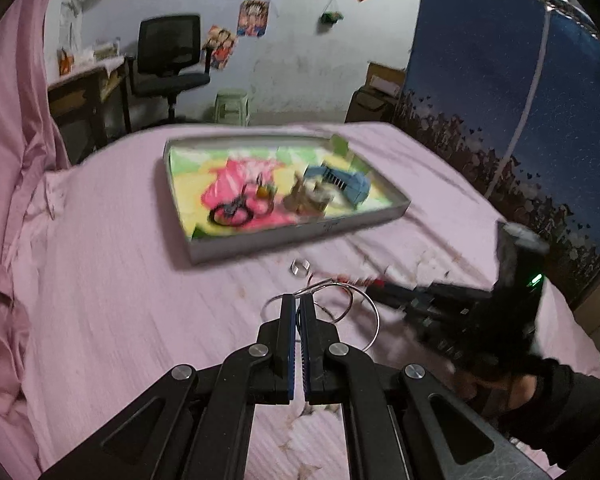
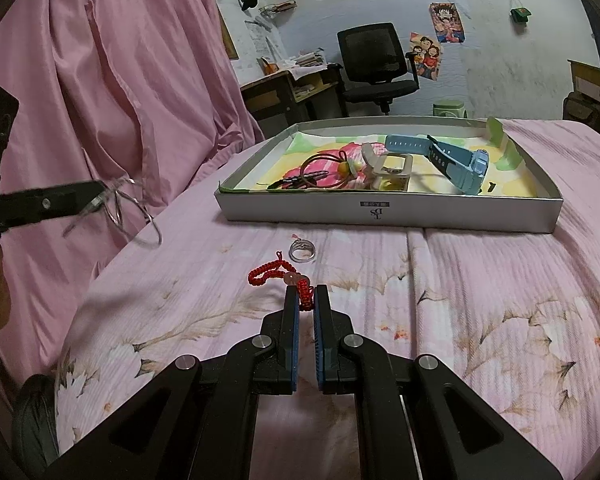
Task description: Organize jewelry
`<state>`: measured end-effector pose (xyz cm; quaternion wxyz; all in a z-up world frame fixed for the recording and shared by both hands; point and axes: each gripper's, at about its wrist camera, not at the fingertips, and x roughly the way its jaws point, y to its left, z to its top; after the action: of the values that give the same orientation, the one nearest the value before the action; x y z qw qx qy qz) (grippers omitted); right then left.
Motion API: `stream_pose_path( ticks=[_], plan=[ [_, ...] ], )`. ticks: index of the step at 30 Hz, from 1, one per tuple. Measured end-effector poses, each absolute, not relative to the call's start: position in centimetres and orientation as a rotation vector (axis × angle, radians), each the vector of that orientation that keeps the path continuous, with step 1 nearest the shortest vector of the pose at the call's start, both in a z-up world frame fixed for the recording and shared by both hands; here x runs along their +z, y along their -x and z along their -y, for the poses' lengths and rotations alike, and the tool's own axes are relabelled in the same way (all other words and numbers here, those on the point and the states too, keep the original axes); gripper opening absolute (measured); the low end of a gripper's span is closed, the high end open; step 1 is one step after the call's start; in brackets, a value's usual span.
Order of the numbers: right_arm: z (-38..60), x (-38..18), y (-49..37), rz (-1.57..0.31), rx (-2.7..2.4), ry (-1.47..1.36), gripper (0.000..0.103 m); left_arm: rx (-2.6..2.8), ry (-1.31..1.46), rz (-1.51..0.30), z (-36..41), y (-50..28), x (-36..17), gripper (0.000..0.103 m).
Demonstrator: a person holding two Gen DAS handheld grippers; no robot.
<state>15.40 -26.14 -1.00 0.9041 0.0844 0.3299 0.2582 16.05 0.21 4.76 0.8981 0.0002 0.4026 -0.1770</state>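
Note:
My left gripper is shut on thin silver wire bangles and holds them lifted above the pink bed; they also show in the right wrist view. My right gripper is shut on a red braided cord bracelet whose far end lies on the bed. A small silver ring lies on the cloth just in front of the grey box tray. The tray holds a blue watch, a beige watch and brown hair ties.
A pink curtain hangs along the left side of the bed. A blue patterned wall stands at the right. An office chair, a desk and a green stool are beyond the bed.

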Motion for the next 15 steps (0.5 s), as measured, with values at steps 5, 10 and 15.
stream_pose_path(
  ticks=[5, 10, 15],
  plan=[
    [26.4, -1.1, -15.4, -0.684, 0.529, -0.187, 0.006, -0.347, 0.022, -0.929, -1.5, -16.0, 1.4, 0.003],
    [26.5, -1.1, -15.4, -0.681, 0.531, -0.182, 0.006, -0.346, 0.006, -0.982, -2.2, -14.7, -0.6, 0.003],
    [26.5, -0.3, -14.8, -0.657, 0.536, -0.174, 0.006, -0.355, 0.012, -0.986, -2.6, -13.3, -1.0, 0.003]
  ],
)
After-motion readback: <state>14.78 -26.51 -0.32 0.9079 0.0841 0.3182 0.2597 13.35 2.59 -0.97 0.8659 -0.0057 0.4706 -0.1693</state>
